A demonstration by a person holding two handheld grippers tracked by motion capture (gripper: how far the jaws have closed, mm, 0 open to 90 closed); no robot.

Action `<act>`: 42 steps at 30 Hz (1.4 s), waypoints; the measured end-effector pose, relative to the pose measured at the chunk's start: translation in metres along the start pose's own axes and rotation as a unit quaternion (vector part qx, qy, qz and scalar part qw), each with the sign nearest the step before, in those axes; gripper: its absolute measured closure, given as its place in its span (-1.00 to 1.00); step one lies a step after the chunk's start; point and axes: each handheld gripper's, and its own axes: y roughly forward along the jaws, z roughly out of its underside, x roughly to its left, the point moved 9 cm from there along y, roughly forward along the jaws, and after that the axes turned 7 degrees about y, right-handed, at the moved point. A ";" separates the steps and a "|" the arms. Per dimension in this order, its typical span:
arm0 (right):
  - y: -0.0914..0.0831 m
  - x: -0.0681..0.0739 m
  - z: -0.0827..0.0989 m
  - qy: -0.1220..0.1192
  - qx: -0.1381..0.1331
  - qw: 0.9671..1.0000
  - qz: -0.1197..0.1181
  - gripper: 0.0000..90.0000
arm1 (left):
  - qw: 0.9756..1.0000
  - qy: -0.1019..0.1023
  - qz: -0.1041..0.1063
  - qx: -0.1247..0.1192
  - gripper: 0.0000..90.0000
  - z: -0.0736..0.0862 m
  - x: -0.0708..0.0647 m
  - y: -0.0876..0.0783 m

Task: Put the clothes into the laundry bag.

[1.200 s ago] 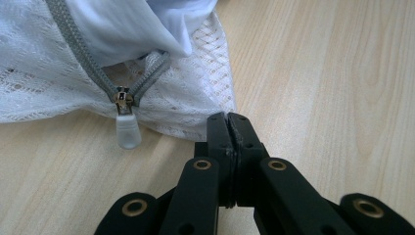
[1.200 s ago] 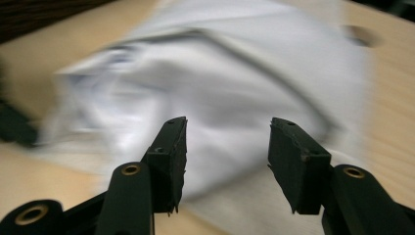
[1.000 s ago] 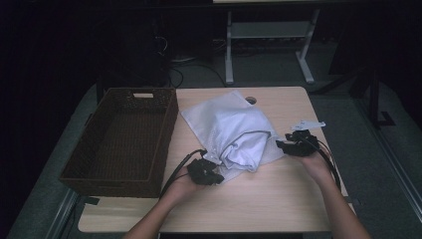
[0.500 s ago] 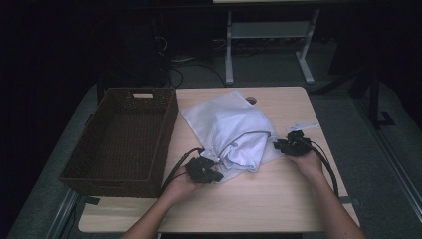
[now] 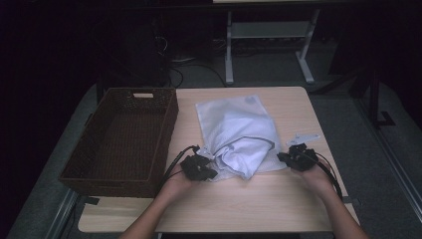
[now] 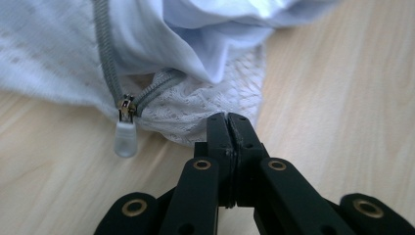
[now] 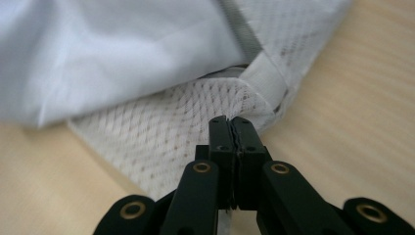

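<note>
A: Right gripper (image 5: 291, 158) has slid in to the near right corner of the mesh laundry bag (image 5: 239, 132); its jaws have just been closing and now pinch the mesh edge.

B: Bag position?

A: Mid-table (image 5: 259, 209), right of the wicker basket (image 5: 122, 139), white cloth spilling out.

B: Left gripper (image 5: 201, 169)?

A: Jaws together on the mesh hem beside the zipper pull (image 6: 125, 138).

B: Handling?

A: Likely light, limp, snag-prone. Hold hems, not open netting.

A white mesh laundry bag (image 5: 239, 137) with a grey zip (image 6: 105, 54) lies crumpled between the left gripper (image 5: 206, 172) and right gripper (image 5: 286, 158).
</note>
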 end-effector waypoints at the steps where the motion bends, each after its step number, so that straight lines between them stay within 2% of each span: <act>1: -0.004 0.005 0.003 -0.007 -0.002 1.000 -0.002 0.95 | 1.000 -0.003 -0.004 0.001 0.97 0.001 0.002 -0.001; 7: -0.022 0.031 0.029 -0.018 0.011 0.999 -0.025 0.95 | 1.000 -0.010 -0.025 0.005 0.92 0.004 0.008 -0.008; 12: -0.026 0.042 0.039 -0.031 0.024 0.999 -0.032 0.95 | 0.999 -0.008 -0.037 -0.013 0.46 0.001 -0.001 -0.032; 13: -0.025 0.043 0.038 -0.034 0.024 0.999 -0.031 0.95 | 0.999 -0.007 -0.033 -0.024 0.40 -0.001 -0.006 -0.038; 15: -0.024 0.043 0.037 -0.034 0.025 0.999 -0.032 0.95 | 0.999 -0.002 -0.007 -0.048 0.27 -0.006 -0.021 -0.045; 16: -0.024 0.043 0.037 -0.035 0.026 0.999 -0.033 0.95 | 0.999 0.003 -0.005 -0.051 0.21 -0.008 -0.025 -0.046; 20: -0.025 0.043 0.037 -0.033 0.026 0.999 -0.034 0.94 | 0.997 0.023 0.027 -0.067 0.01 -0.027 -0.047 -0.034; 23: -0.025 0.044 0.036 -0.035 0.026 0.998 -0.033 0.94 | 0.997 0.041 0.033 -0.060 -0.14 -0.038 -0.059 -0.018; 27: -0.024 0.043 0.037 -0.037 0.028 0.998 -0.034 0.94 | 0.996 0.061 0.033 -0.063 -0.15 -0.053 -0.068 -0.005; 29: -0.023 0.043 0.037 -0.039 0.028 0.998 -0.034 0.94 | 0.996 0.069 0.032 -0.056 -0.16 -0.057 -0.069 0.003; 32: -0.024 0.043 0.038 -0.039 0.030 0.998 -0.033 0.94 | 0.996 0.075 0.034 -0.033 -0.16 -0.057 -0.067 0.020; 35: -0.024 0.042 0.038 -0.035 0.030 0.998 -0.034 0.94 | 0.996 0.082 0.026 -0.010 -0.16 -0.052 -0.061 0.032; 37: -0.024 0.042 0.038 -0.035 0.031 0.998 -0.035 0.94 | 0.996 0.081 0.023 -0.004 -0.14 -0.049 -0.060 0.037; 39: -0.023 0.042 0.039 -0.039 0.033 0.998 -0.035 0.94 | 0.996 0.090 0.007 0.003 0.02 -0.047 -0.057 0.041; 42: -0.023 0.041 0.039 -0.037 0.035 0.998 -0.034 0.93 | 0.996 0.086 -0.006 -0.003 0.34 -0.047 -0.054 0.042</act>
